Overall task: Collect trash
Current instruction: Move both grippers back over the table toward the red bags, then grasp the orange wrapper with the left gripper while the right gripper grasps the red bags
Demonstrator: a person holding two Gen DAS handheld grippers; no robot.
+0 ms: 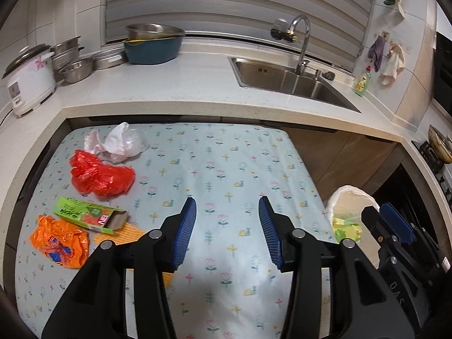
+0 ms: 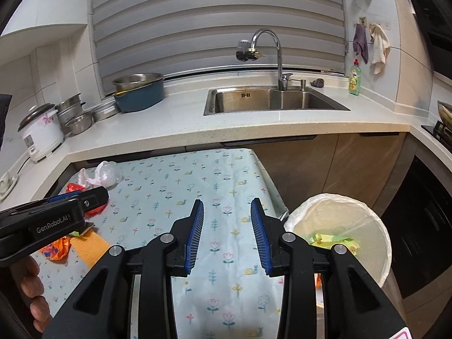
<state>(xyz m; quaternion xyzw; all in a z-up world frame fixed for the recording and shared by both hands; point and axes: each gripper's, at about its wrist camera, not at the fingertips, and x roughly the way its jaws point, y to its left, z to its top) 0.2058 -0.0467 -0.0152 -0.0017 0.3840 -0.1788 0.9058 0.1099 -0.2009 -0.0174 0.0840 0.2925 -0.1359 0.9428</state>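
Trash lies on the left of the flower-print table (image 1: 214, 169): a white crumpled bag (image 1: 118, 141), a red plastic bag (image 1: 100, 176), a green carton (image 1: 87, 214), an orange wrapper (image 1: 60, 240) and an orange cloth (image 1: 124, 234). My left gripper (image 1: 227, 212) is open and empty over the table's middle. My right gripper (image 2: 227, 212) is open and empty above the table's right part, beside the white-lined trash bin (image 2: 339, 226), which holds green wrappers (image 2: 336, 240). The bin also shows in the left wrist view (image 1: 350, 206).
A countertop (image 1: 183, 84) wraps the table, with a sink (image 1: 288, 79), faucet (image 1: 299, 39), rice cooker (image 1: 28, 79), steel bowls (image 1: 76, 67), a blue basin (image 1: 152, 48) and a soap bottle (image 1: 361, 80). A stove with a pan (image 1: 439, 144) is at the right.
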